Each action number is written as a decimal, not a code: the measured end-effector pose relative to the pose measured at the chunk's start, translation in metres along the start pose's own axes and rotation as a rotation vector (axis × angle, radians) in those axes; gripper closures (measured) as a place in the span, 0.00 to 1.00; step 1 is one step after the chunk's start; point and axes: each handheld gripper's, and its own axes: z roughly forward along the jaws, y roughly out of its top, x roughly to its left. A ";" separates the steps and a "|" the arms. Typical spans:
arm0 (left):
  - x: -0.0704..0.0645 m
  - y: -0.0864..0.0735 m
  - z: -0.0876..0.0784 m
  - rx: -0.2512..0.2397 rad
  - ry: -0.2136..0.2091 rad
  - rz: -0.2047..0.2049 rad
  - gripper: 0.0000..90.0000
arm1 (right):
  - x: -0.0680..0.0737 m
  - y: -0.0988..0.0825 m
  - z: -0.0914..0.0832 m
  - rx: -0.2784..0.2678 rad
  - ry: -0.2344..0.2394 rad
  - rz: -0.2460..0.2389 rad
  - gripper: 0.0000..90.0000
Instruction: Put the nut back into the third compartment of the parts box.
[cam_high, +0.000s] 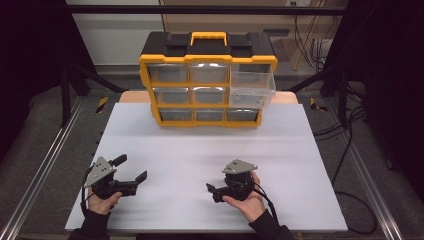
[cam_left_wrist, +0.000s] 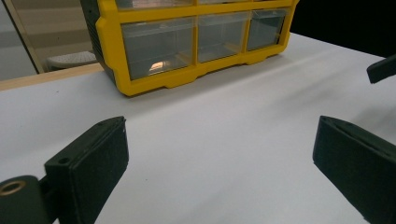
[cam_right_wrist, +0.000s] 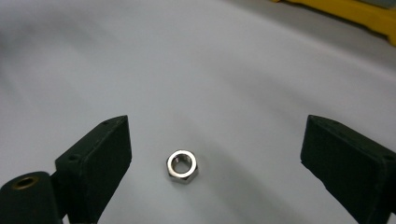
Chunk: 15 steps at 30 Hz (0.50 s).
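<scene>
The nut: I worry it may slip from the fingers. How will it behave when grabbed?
The nut looks like polished metal, so probably stiff, slick and heavy for its size. It lies flat on the table, so it is unlikely to roll, though it may skid if nudged.

Nut (cam_right_wrist: 182, 166) on table (cam_high: 200, 150), before organizer (cam_high: 207, 80).

Your left gripper (cam_left_wrist: 219, 163) hangs low over the white desk (cam_left_wrist: 224, 116), its 2 black jaws standing wide apart at the bottom corners with only bare surface between them. Ahead, at the far side of the desk, stands the yellow drawer cabinet (cam_left_wrist: 187, 42), showing you 3 clear drawers in its bottom row, all pushed in. At the right edge, the dark tip of your right gripper (cam_left_wrist: 383, 69) pokes in above the desk.
</scene>
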 end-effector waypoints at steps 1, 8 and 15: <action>0.000 0.000 0.000 0.000 0.000 0.000 0.04 | 0.001 -0.001 0.001 0.006 0.000 -0.001 0.12; 0.000 0.000 0.000 -0.001 0.000 -0.001 0.04 | 0.003 -0.006 0.010 0.040 0.013 -0.015 0.20; 0.000 0.000 0.000 -0.002 -0.001 -0.001 0.04 | 0.006 -0.012 0.019 0.080 0.048 -0.025 0.34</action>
